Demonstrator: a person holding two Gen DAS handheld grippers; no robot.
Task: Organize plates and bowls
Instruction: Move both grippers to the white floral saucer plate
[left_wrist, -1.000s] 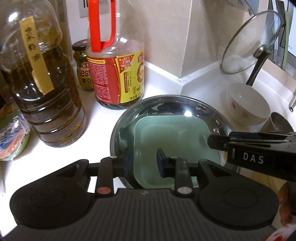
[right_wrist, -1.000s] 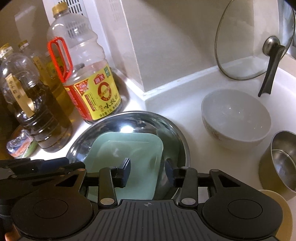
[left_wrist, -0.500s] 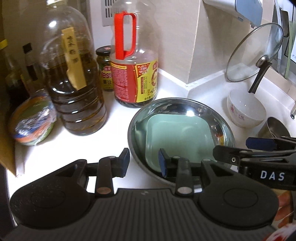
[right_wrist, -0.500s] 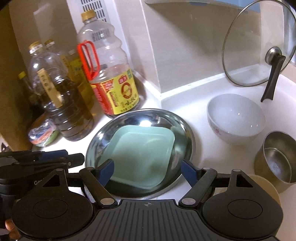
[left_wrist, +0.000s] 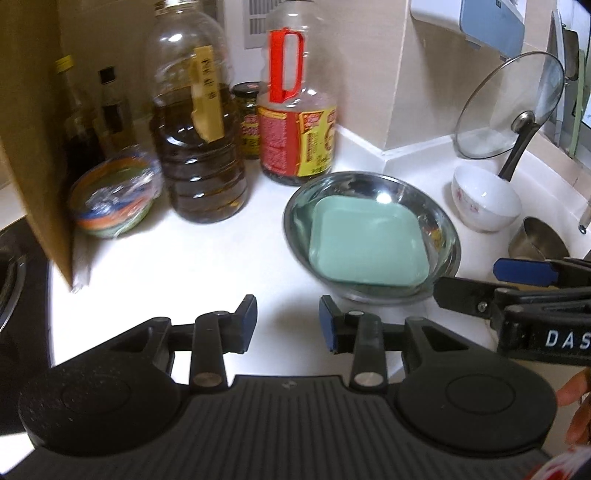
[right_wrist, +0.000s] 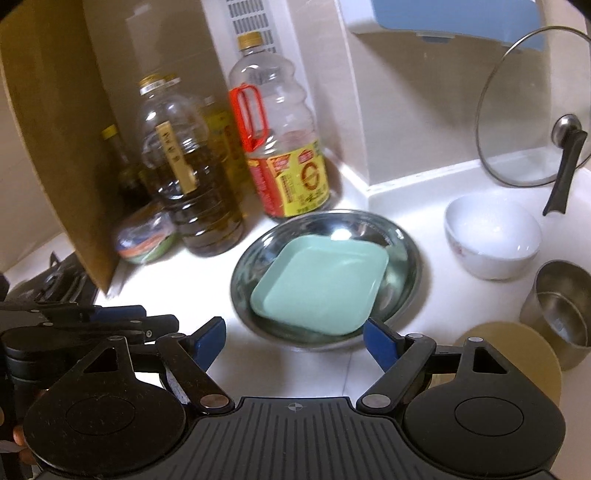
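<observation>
Green plate (left_wrist: 367, 248) lies inside the steel bowl (left_wrist: 447, 236) near the table's (left_wrist: 207, 266) back corner; both grippers' fingers, left (left_wrist: 288, 320) and right (right_wrist: 294, 338), have just been opening and hold nothing.

steel cup (left_wrist: 537, 240): partly behind right gripper (left_wrist: 476, 280) | jar (left_wrist: 248, 120): label blurred

One green square plate (right_wrist: 319, 286), one steel basin (right_wrist: 408, 258), one white bowl (right_wrist: 493, 236), one glass lid (right_wrist: 532, 107).

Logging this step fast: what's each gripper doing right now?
Left gripper: open, holding nothing, jaws have just been opening.
Right gripper: wide open, empty, jaws have just been opening; the green plate lies free in the steel dish.
</observation>
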